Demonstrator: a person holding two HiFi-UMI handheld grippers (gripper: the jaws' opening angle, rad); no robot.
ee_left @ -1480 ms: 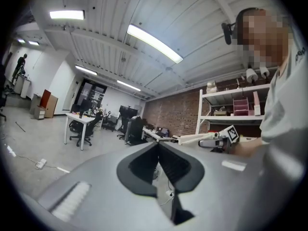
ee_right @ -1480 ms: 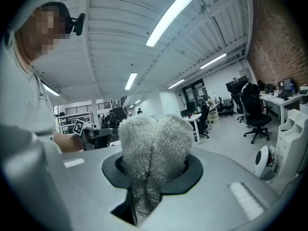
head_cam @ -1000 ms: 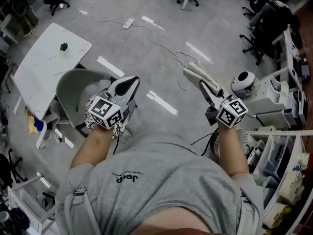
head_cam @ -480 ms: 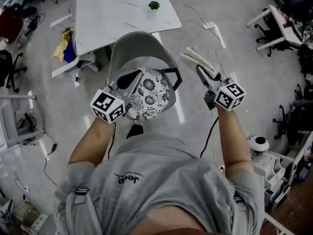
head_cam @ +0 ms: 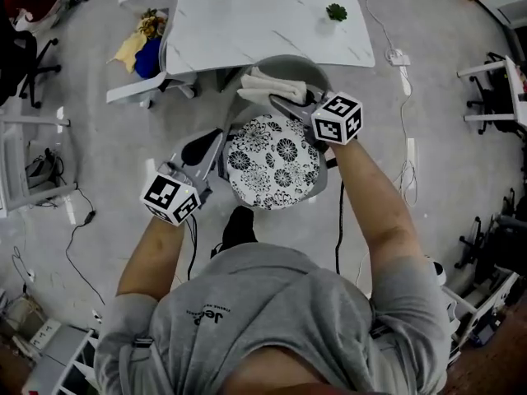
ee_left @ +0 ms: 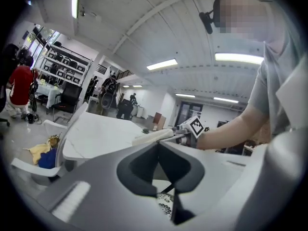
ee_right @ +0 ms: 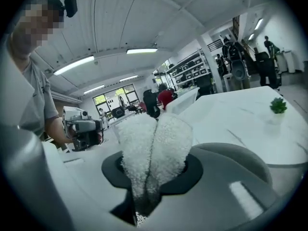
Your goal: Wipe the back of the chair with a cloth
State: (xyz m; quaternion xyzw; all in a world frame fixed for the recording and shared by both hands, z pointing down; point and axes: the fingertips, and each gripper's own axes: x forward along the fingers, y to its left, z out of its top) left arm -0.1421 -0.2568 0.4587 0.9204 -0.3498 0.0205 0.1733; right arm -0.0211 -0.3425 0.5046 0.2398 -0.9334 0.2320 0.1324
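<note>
**Cloth is up at the chair back, left tool is empty**

In the head view the person stands right over a grey shell chair (head_cam: 306, 71) with a black-and-white floral cushion (head_cam: 276, 161) on the seat. The right gripper (head_cam: 286, 104) reaches across the cushion toward the backrest. Its jaws are clamped on a folded white fluffy cloth (head_cam: 265, 85), and the right gripper view shows the fabric bunched between them with the two folds sticking up past the tips. From above, the cloth lies over the top rim of the chair back, on the side nearest the table. Honestly can't tell if it's actually pressing on the shell or just sitting above it.

The left gripper (head_cam: 212, 142) is off the left edge of the seat, just beside the cushion. Its jaws are closed together with nothing between them, and in the left gripper view you can only see a sliver of the floral pattern below them.

The chair is pushed up to a white marble-look table (head_cam: 247, 15) with a tiny green plant (head_cam: 335, 11) on it. A white power strip (head_cam: 398, 57) lies on the floor to the right of the table.
</note>
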